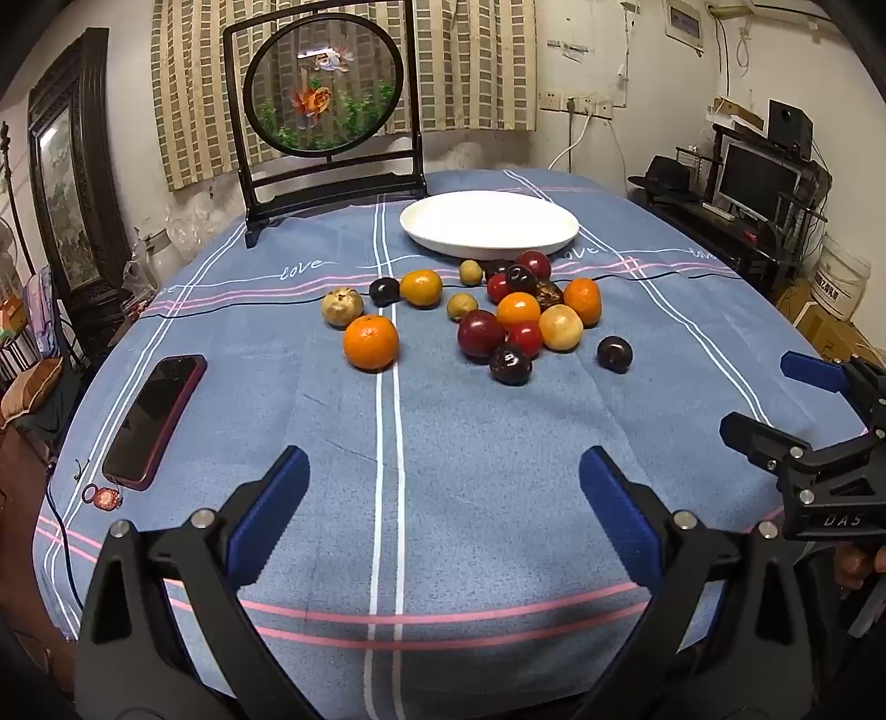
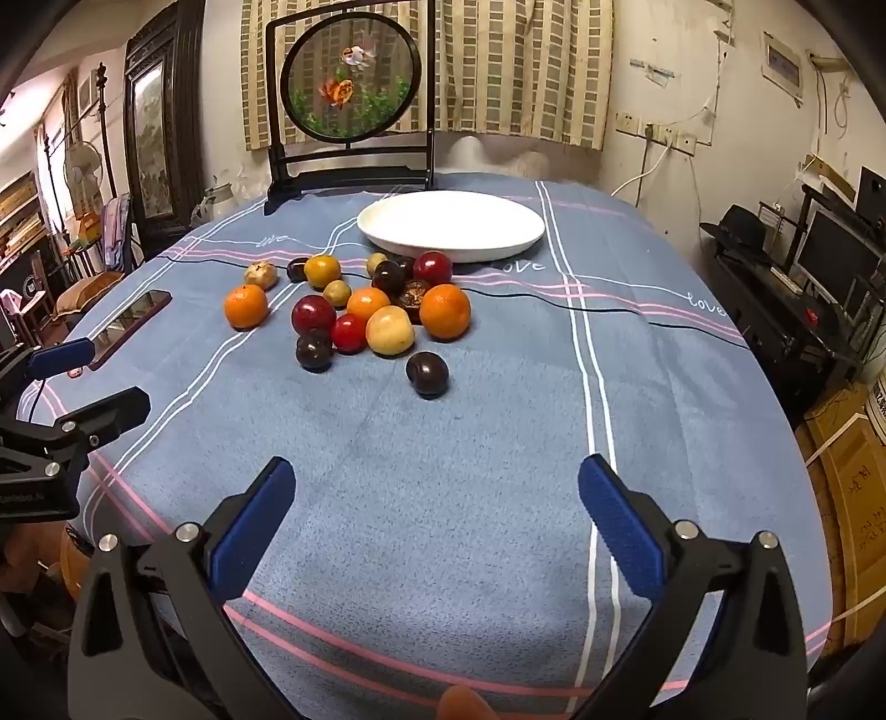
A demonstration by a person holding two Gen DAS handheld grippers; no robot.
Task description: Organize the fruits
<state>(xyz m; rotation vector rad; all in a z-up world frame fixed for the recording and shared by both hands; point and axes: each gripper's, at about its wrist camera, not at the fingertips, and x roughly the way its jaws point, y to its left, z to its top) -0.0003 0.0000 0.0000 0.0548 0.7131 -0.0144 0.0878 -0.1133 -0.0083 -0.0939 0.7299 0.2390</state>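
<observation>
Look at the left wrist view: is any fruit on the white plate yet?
No, the white plate is bare.

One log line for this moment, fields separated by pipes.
left gripper open, empty | right gripper open, empty | fruits loose on tablecloth | white plate bare | phone at left edge

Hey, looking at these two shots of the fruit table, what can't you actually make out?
- Dark fruit behind the pile, left wrist view: mostly hidden by the red fruits in front; kind unclear.
- Phone, right wrist view: near end covered by the left tool.
- Right tool, left wrist view: cut off by the right edge.
- Wall papers: print too small to read.
</observation>
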